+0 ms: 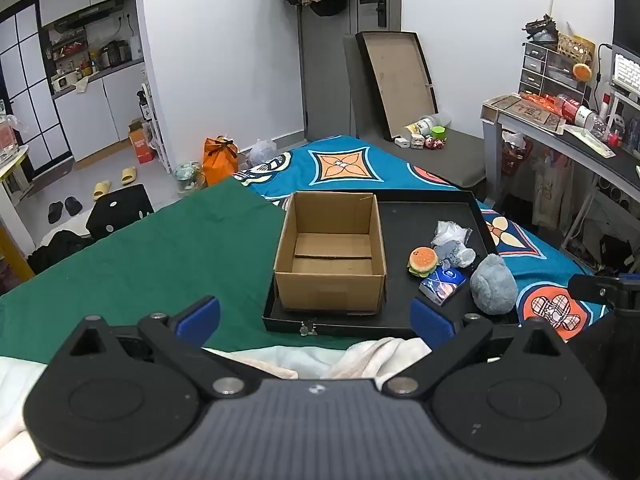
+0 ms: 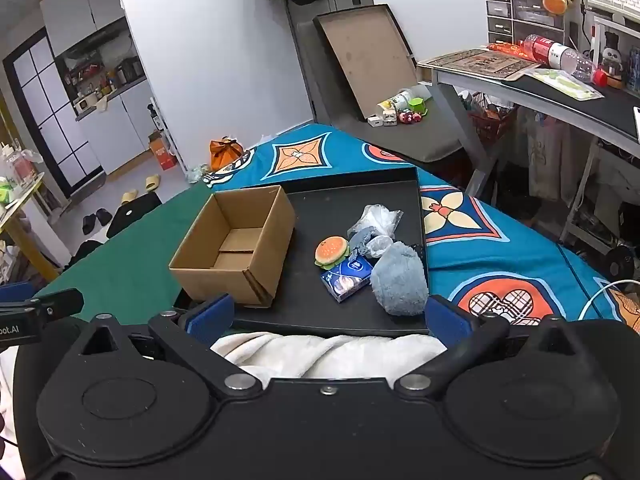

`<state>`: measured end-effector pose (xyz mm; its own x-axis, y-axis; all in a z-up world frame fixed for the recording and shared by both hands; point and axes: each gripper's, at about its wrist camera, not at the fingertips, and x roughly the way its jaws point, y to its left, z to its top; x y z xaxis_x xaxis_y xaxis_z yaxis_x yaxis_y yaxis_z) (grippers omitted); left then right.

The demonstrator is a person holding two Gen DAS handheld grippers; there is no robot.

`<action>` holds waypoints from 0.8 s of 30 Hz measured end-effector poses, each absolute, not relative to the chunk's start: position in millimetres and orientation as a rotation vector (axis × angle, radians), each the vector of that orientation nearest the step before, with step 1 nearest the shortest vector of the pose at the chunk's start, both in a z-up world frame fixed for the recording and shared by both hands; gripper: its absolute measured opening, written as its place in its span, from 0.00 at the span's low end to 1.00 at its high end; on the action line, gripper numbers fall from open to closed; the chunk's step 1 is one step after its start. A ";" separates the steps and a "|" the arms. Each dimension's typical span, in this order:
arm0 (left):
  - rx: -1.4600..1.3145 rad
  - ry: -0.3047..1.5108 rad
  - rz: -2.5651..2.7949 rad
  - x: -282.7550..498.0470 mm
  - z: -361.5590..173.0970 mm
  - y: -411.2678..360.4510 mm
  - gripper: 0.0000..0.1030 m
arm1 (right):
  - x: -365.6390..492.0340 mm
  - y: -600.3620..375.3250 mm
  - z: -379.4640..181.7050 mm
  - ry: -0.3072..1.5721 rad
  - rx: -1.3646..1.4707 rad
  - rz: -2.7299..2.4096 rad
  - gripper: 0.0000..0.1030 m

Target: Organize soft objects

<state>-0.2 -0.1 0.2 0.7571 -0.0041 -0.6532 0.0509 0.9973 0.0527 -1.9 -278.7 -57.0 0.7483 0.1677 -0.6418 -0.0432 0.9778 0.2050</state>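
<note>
An empty open cardboard box sits at the left of a black tray on the bed. To its right lie a burger plush, a blue tissue pack, a grey-blue fluffy plush, a small grey soft item and a clear plastic bag. My left gripper is open and empty before the tray's near edge. My right gripper is open and empty, near the fluffy plush.
A white blanket lies just under both grippers. A green cloth covers the bed's left, a blue patterned sheet the right. A desk stands at the right. A tray lid leans on the far wall.
</note>
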 end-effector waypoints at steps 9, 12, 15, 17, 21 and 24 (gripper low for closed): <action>0.057 0.721 -0.027 2.8 0.7 3.4 0.98 | -1.5 -280.3 -51.7 0.715 0.182 0.114 1.00; 0.065 0.713 -0.025 3.3 6.1 -1.8 0.98 | 0.1 -281.5 -51.3 0.715 0.172 0.110 1.00; 0.068 0.712 -0.026 4.1 7.3 -4.1 0.98 | -1.2 -275.1 -52.2 0.711 0.161 0.101 1.00; 0.061 0.708 -0.031 1.6 6.1 2.5 0.98 | -1.0 -276.1 -51.5 0.710 0.162 0.100 1.00; 0.061 0.708 -0.031 1.4 6.4 2.3 0.98 | -2.2 -277.8 -51.9 0.703 0.161 0.096 1.00; 0.065 0.707 -0.033 1.6 6.3 2.4 0.98 | -2.6 -277.0 -52.1 0.703 0.160 0.091 1.00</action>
<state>1.6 2.4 6.3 0.7599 -0.0081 -0.6499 0.0522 0.9975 0.0486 -2.6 -277.0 -52.1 0.7598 0.1367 -0.6357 -0.0294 0.9839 0.1764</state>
